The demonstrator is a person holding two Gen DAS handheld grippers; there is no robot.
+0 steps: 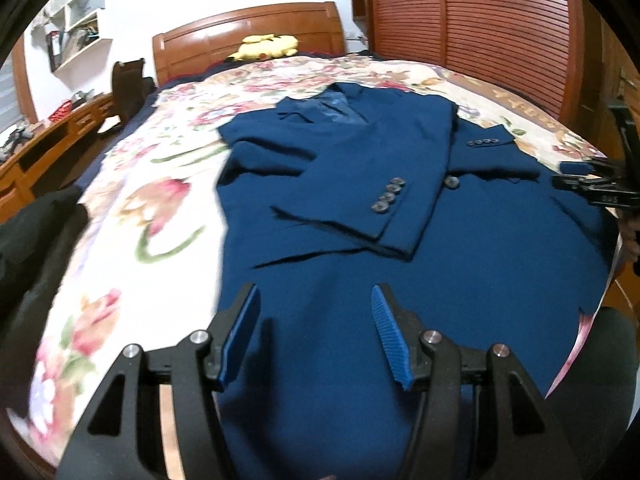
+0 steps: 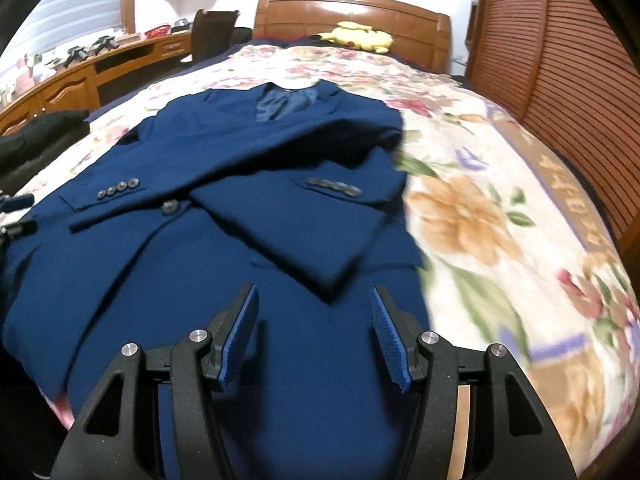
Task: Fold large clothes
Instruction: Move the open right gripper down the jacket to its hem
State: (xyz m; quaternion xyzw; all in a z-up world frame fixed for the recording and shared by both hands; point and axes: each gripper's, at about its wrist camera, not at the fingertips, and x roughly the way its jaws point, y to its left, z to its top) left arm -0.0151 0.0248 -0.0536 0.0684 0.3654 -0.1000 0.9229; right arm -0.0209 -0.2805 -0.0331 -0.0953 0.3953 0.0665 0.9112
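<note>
A dark blue suit jacket [image 1: 400, 240] lies face up on the floral bedspread [image 1: 160, 184], collar toward the headboard, both sleeves folded across its chest. It also shows in the right wrist view [image 2: 224, 240]. My left gripper [image 1: 314, 300] is open and empty, hovering over the jacket's lower hem on its left part. My right gripper [image 2: 312, 300] is open and empty over the hem on the right part, just below the folded sleeve cuff [image 2: 320, 248]. The right gripper also shows at the right edge of the left wrist view [image 1: 580, 180].
A wooden headboard [image 1: 248, 36] with a yellow plush toy [image 1: 268, 46] is at the far end. A slatted wooden wardrobe [image 1: 500, 24] stands right of the bed. A wooden desk [image 2: 80, 76] and dark chair [image 2: 212, 32] stand left. Dark clothing [image 1: 36, 248] lies at the bed's left edge.
</note>
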